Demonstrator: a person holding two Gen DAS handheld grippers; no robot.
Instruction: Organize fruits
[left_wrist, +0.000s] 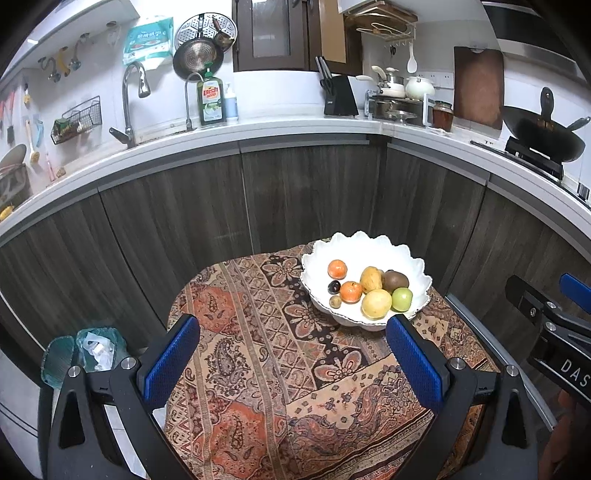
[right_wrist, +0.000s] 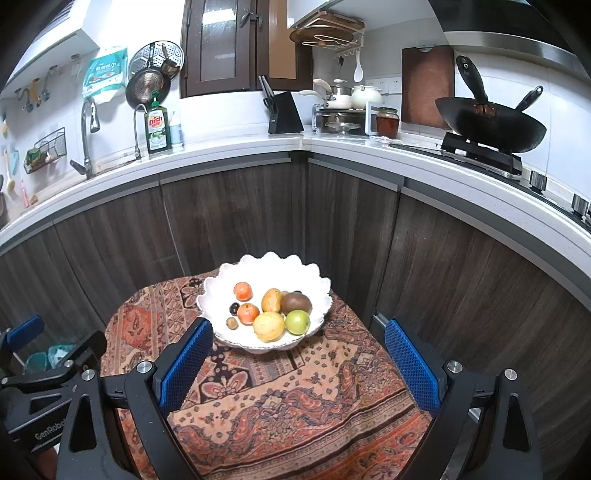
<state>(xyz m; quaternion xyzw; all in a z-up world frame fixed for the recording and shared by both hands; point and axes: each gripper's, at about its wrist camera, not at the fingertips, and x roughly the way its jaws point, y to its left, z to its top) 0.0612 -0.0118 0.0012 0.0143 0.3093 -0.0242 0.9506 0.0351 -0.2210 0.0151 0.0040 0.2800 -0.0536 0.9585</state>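
A white scalloped bowl (left_wrist: 373, 249) (right_wrist: 269, 267) stands at the far side of a small table under a patterned cloth (left_wrist: 266, 369) (right_wrist: 295, 398). Inside lie two oranges (left_wrist: 337, 268) (right_wrist: 243, 291), a yellow round fruit (left_wrist: 376, 303) (right_wrist: 268, 326), a green apple (left_wrist: 402, 299) (right_wrist: 297, 322), a kiwi (left_wrist: 395, 281) (right_wrist: 296, 302), a yellow oblong fruit (left_wrist: 371, 279) (right_wrist: 272, 300) and two small dark fruits (left_wrist: 334, 286) (right_wrist: 233, 307). My left gripper (left_wrist: 295, 354) is open above the cloth, short of the bowl. My right gripper (right_wrist: 299, 354) is open too, with nothing between its fingers.
Dark wood cabinets (left_wrist: 295, 192) under a white counter (left_wrist: 258, 129) curve closely behind the table. A faucet (left_wrist: 129, 99), a soap bottle (left_wrist: 210, 98), a knife block (left_wrist: 340, 96) and a wok (right_wrist: 491, 125) stand on the counter. A bin with a green liner (left_wrist: 85, 350) sits on the floor at the left.
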